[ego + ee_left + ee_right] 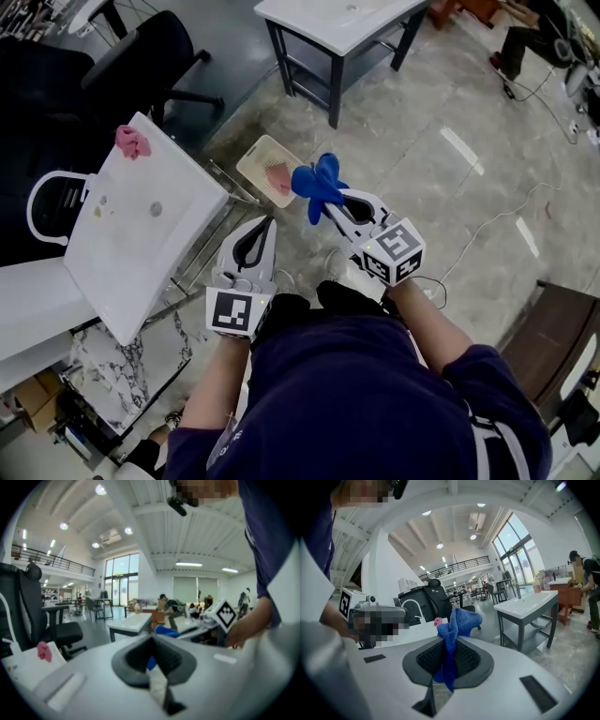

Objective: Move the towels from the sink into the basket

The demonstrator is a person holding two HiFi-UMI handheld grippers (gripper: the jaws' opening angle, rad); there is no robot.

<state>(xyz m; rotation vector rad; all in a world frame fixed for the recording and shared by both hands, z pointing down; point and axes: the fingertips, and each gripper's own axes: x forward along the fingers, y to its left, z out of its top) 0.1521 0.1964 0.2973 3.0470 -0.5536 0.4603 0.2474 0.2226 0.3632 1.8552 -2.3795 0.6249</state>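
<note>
My right gripper (328, 202) is shut on a blue towel (317, 184), which bunches above the jaws and hangs over the floor near a beige basket (253, 155). A pinkish towel (278, 176) lies in the basket. The right gripper view shows the blue towel (457, 623) pinched between the black pads, a tail hanging below. A pink towel (132, 142) sits on the far corner of the white sink (141, 234) at the left. My left gripper (267, 225) is beside the sink's right edge, its jaws together on nothing. The left gripper view catches the pink towel (44, 651) too.
A black office chair (141, 66) stands behind the sink. A second white basin on a dark frame (342, 23) is at the top. A cable (506, 220) runs over the marble floor at the right, near brown furniture (553, 328).
</note>
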